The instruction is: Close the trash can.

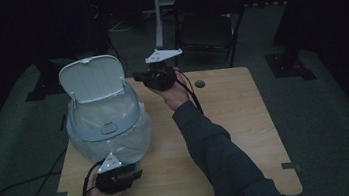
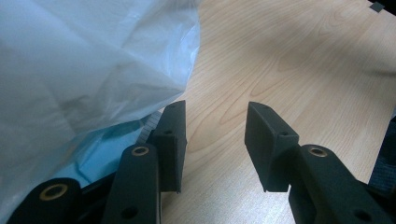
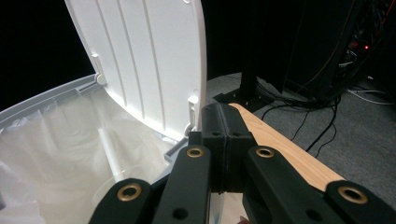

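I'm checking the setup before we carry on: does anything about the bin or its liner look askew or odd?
Nothing looks spilled or broken. The bin stands upright with its lid swung open. The one loose thing is the plastic liner, which billows over the rim and down the outside onto the table in crumpled folds.

Dim room, grey carpet [image 1: 332, 124], black folding chair [image 1: 206, 23] behind wooden table [image 1: 247, 134].

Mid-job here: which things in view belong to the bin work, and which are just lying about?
In the job:
- white bin, lined with a plastic bag
- its raised lid
- right tool, jaws shut, beside the lid's edge
- left tool, jaws open, beside the bag

Lying about:
- folding chair behind the table
- cables on the floor
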`<state>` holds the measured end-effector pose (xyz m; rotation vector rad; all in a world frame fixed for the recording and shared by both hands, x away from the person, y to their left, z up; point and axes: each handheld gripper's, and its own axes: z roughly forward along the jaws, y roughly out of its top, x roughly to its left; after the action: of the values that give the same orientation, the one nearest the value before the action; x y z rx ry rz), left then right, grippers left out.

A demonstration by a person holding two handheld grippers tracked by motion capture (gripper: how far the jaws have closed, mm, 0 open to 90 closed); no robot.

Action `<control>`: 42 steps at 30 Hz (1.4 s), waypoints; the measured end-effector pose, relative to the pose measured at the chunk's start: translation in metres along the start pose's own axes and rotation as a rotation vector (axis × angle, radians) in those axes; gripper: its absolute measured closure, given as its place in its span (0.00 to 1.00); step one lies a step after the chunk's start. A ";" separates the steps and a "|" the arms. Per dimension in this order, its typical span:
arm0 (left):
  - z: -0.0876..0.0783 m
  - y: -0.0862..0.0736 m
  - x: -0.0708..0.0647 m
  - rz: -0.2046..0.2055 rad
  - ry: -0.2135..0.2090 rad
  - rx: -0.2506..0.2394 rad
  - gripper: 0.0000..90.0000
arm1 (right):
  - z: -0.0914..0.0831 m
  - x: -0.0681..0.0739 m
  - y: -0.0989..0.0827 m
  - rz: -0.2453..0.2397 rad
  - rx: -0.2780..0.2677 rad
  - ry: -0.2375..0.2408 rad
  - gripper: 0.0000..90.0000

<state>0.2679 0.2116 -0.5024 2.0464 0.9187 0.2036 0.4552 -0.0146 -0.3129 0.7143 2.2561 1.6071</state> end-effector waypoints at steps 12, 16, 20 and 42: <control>-0.001 -0.001 0.001 -0.001 0.003 -0.002 0.66 | 0.014 0.001 0.014 0.014 -0.006 -0.004 1.00; -0.001 -0.001 0.001 0.000 0.003 -0.002 0.66 | 0.019 0.000 0.019 0.022 -0.006 -0.008 1.00; -0.001 -0.001 0.002 -0.001 0.004 -0.003 0.66 | 0.024 0.000 0.023 0.024 -0.005 -0.014 1.00; -0.002 -0.001 0.004 -0.007 0.008 -0.008 0.66 | 0.031 -0.006 0.037 0.059 -0.019 0.004 1.00</control>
<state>0.2695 0.2163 -0.5028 2.0359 0.9290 0.2116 0.4839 0.0167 -0.2888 0.7804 2.2391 1.6558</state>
